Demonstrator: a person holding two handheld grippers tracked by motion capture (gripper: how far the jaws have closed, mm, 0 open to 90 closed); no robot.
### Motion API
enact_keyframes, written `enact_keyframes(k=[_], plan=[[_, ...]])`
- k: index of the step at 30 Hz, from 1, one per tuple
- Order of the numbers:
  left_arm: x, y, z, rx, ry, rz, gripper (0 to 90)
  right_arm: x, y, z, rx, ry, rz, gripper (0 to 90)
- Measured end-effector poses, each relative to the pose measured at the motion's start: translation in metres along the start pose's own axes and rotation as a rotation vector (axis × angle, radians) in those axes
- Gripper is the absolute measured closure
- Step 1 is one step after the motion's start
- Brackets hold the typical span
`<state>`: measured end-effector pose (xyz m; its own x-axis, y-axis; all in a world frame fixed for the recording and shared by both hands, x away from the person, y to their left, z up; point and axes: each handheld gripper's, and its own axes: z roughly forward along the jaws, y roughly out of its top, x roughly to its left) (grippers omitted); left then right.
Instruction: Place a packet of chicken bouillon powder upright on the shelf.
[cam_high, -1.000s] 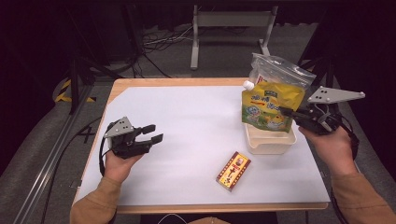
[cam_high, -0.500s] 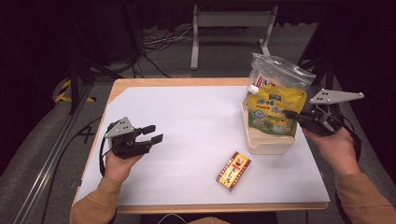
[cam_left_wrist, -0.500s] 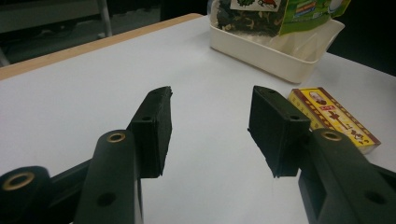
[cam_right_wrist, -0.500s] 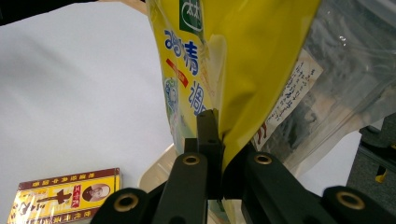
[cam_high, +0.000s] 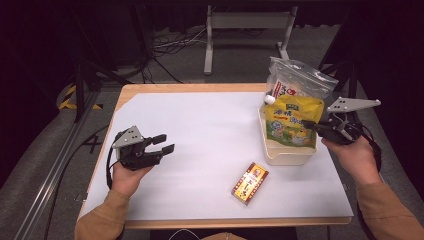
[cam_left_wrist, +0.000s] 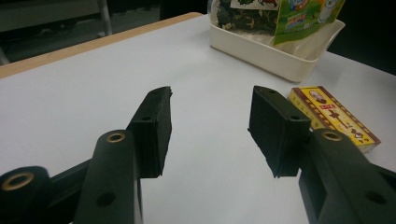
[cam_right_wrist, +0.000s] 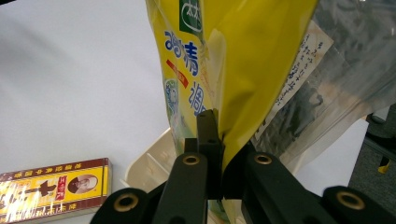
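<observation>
Yellow pouch (cam_high: 292, 121): one; tubs (cam_high: 285, 155): one; boxes (cam_high: 250, 183): one

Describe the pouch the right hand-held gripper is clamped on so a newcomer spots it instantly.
Find the cream tray at the white table's right edge. Two bags stand in it; the yellow pouch is the front one, pinched by the right hand-held gripper. Its neighbour behind is a clear plastic bag.

The bench (cam_high: 210, 125) had a wooden top covered by a white sheet (cam_high: 200, 150), its wood showing along the far and near edges. A cream tub (cam_high: 285, 155) stood toward the right side, and a yellow-and-red box (cam_high: 250, 183) lay flat just beside it, nearer the front edge.
</observation>
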<state>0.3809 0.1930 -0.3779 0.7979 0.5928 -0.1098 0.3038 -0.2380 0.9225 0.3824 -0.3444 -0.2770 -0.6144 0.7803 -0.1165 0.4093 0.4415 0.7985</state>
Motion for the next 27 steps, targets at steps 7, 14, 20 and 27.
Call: enact_keyframes(k=[7,14,20,27], plan=[[0.0,-0.001,0.0,0.003,0.002,-0.005,49.3,-0.007,-0.009,0.007,-0.013,0.008,0.007,89.6],[0.0,-0.001,0.0,0.009,0.0,0.001,49.3,-0.011,-0.017,0.012,-0.031,0.017,0.005,89.5],[-0.001,-0.001,0.001,0.01,-0.006,-0.005,49.3,-0.011,-0.027,0.02,-0.04,0.033,0.025,89.4],[-0.003,-0.001,0.006,0.024,-0.019,0.0,49.0,-0.015,-0.038,0.024,-0.067,0.048,0.056,88.8]])
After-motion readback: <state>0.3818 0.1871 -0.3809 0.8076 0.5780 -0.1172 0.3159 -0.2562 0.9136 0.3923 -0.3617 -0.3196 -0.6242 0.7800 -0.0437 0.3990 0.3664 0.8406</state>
